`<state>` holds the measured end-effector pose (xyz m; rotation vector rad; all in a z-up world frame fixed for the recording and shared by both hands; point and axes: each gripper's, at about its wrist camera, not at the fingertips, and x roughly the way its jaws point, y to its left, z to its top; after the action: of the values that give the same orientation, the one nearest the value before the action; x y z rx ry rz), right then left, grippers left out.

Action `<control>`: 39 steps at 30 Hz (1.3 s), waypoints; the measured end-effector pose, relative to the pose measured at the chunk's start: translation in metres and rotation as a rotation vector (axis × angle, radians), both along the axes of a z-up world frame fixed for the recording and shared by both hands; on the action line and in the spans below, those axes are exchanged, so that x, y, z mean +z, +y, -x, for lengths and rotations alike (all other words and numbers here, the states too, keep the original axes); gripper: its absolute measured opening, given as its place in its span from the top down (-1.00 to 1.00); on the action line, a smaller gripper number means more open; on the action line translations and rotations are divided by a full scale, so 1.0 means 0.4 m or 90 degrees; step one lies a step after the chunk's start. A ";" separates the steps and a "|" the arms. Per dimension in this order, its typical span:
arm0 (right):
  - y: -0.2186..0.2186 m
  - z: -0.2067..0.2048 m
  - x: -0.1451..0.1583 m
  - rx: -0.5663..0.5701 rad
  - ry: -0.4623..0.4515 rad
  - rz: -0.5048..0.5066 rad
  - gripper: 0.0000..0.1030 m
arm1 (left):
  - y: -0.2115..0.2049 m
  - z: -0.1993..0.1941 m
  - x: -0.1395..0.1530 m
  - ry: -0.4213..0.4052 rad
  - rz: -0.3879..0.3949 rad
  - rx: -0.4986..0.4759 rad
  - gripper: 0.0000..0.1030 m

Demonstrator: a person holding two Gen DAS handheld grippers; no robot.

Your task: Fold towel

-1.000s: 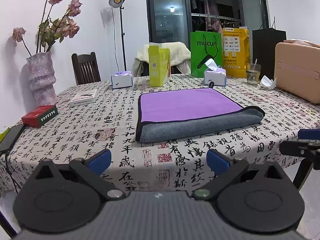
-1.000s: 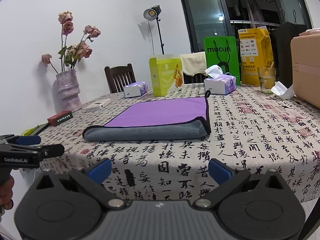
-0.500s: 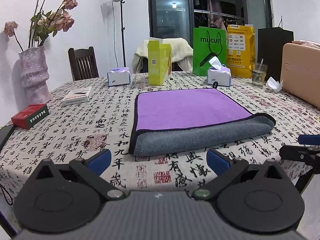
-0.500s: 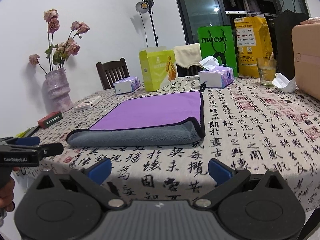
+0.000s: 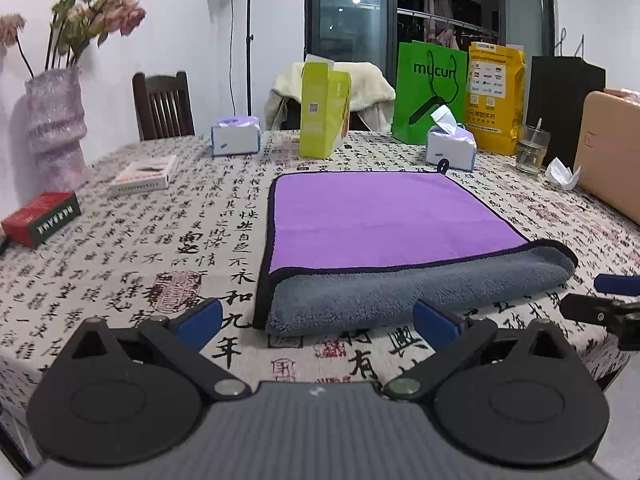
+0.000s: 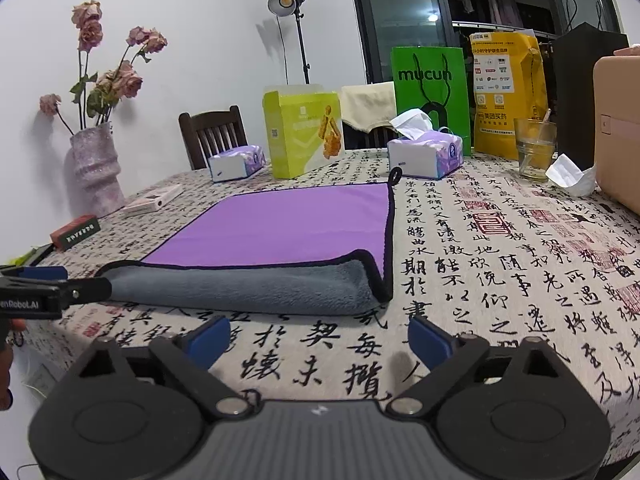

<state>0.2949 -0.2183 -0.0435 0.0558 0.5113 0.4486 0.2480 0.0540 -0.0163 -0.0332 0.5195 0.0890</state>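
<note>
A towel [image 5: 380, 220], purple on top and grey underneath with black trim, lies flat on the table; its near edge is rolled over into a grey fold [image 5: 420, 292]. It also shows in the right wrist view [image 6: 280, 228]. My left gripper [image 5: 318, 322] is open and empty, just in front of the fold's left end. My right gripper [image 6: 318, 338] is open and empty, just in front of the fold's right corner. Each gripper shows at the edge of the other's view: the right one [image 5: 600, 304], the left one [image 6: 52, 286].
The table [image 6: 500, 272] has a calligraphy-print cloth. Behind the towel stand tissue boxes [image 5: 450, 148], a yellow-green box [image 5: 324, 114], a green bag [image 5: 430, 92], a yellow bag [image 5: 494, 96] and a glass [image 5: 532, 150]. A vase [image 5: 56, 120], a red box [image 5: 40, 218] and a white box [image 5: 144, 170] sit left. A tan case [image 5: 612, 148] is right.
Both grippers have moved forward toward the towel's near fold, which now looms larger in both views. Both stay open. The towel has not moved.
</note>
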 end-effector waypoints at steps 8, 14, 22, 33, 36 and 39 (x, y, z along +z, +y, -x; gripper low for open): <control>0.012 -0.052 0.001 0.011 -0.003 0.016 -0.44 | 0.028 -0.048 -0.005 -0.009 0.029 -0.008 -0.99; 0.013 -0.095 0.007 0.006 -0.009 0.023 -0.24 | 0.042 -0.080 -0.017 0.008 0.044 -0.019 -0.41; 0.015 -0.142 0.010 0.007 -0.011 0.029 -0.10 | 0.066 -0.101 -0.019 0.023 0.051 -0.007 0.39; 0.033 -0.167 -0.004 0.019 0.004 0.051 0.50 | 0.079 -0.103 -0.030 0.042 0.036 -0.014 0.48; 0.034 -0.165 -0.004 0.032 0.001 0.054 0.68 | 0.065 -0.098 -0.030 0.035 0.015 -0.022 0.67; 0.037 -0.161 -0.009 0.037 -0.011 0.064 0.69 | 0.055 -0.099 -0.032 0.034 0.000 -0.033 0.71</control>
<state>0.3591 -0.2033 -0.0469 -0.0602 0.5196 0.4792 0.2875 0.0760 -0.0293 -0.0170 0.5736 0.0401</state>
